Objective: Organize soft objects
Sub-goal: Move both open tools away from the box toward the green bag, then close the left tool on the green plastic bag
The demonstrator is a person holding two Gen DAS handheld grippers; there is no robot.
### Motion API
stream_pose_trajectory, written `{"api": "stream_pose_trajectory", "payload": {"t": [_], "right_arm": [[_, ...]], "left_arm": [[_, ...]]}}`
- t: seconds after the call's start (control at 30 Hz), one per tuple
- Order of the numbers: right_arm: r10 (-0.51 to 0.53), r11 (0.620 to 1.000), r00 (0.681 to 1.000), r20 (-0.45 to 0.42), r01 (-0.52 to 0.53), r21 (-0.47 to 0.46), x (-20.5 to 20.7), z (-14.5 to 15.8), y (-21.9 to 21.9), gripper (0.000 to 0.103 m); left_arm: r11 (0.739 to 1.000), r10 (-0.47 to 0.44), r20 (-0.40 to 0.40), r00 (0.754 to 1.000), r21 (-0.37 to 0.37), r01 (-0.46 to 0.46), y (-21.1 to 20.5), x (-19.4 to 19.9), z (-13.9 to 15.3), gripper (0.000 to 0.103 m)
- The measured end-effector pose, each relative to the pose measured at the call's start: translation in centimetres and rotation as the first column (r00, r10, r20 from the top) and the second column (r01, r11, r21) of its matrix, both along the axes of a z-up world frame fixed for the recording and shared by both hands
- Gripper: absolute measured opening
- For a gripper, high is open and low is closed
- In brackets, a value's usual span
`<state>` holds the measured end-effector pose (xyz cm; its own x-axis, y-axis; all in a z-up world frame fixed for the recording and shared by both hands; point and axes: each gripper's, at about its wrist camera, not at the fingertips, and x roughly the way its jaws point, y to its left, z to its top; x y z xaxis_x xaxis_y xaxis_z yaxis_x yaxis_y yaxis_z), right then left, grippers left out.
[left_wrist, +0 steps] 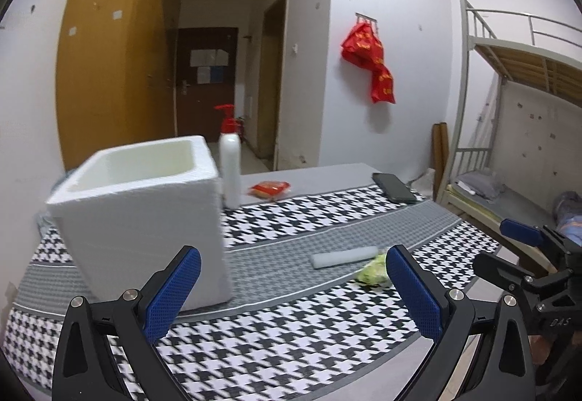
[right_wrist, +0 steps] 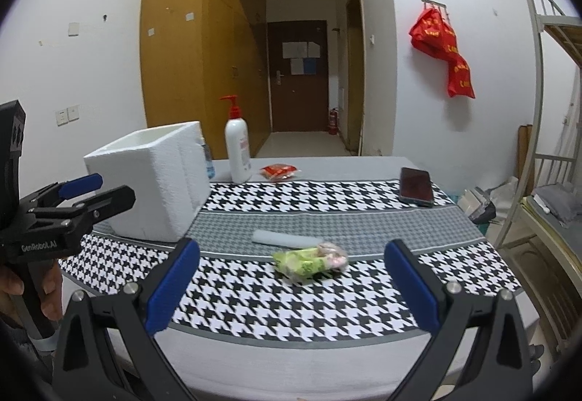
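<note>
Lettering "GenRobot.AI" marks left hand-held gripper [right_wrist: 85, 192]; both spread wide, empty, right hand-held gripper [right_wrist: 291, 286].

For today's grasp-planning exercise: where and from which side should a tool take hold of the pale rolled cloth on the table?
Grip the rolled cloth at mid-length, from above, fingers across its narrow width. It lies flat; the green packet crowds its right end.
</note>
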<state>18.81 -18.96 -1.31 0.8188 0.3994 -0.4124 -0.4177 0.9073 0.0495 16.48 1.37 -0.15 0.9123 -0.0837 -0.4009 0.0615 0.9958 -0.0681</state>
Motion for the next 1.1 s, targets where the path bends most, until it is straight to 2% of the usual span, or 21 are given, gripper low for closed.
{"api": "stream_pose_trajectory", "payload": {"t": [0.23, 0.4, 0.57, 0.9, 1.1], "right_arm": [[-0.044, 0.999, 0.998, -0.043, 0.044, -0.001, 1.5, -1.5, -2.0, 0.102], [-0.067, 0.997, 0.996, -0.065, 0.069, 0.017, 2.4, -2.5, -3.6, 0.102], [-0.094, 0.994, 0.992, -0.080, 0.098, 0.046, 2.9, -3.3, -5.0, 0.102], [-0.119, 0.989, 0.984, -0.131, 0.129, 0.070, 4.9, -4.8, -6.8, 0.102], [-0.108, 0.991, 0.984, -0.145, 0.118, 0.066, 5.6, -5.4, -7.1, 0.102]], "left_arm": [[0.998, -0.059, -0.020, 0.998, -0.005, 0.059, -1.9, 1.9, -0.8, 0.102], [0.992, -0.123, -0.062, 0.991, 0.000, 0.123, -3.4, 3.7, -1.7, 0.102], [0.976, -0.217, -0.095, 0.972, 0.010, 0.219, -4.9, 5.7, -2.2, 0.102], [0.961, -0.257, -0.185, 0.949, 0.056, 0.271, -8.1, 8.8, -4.4, 0.102], [0.945, -0.302, -0.257, 0.918, 0.042, 0.323, -9.4, 10.5, -5.8, 0.102]]}}
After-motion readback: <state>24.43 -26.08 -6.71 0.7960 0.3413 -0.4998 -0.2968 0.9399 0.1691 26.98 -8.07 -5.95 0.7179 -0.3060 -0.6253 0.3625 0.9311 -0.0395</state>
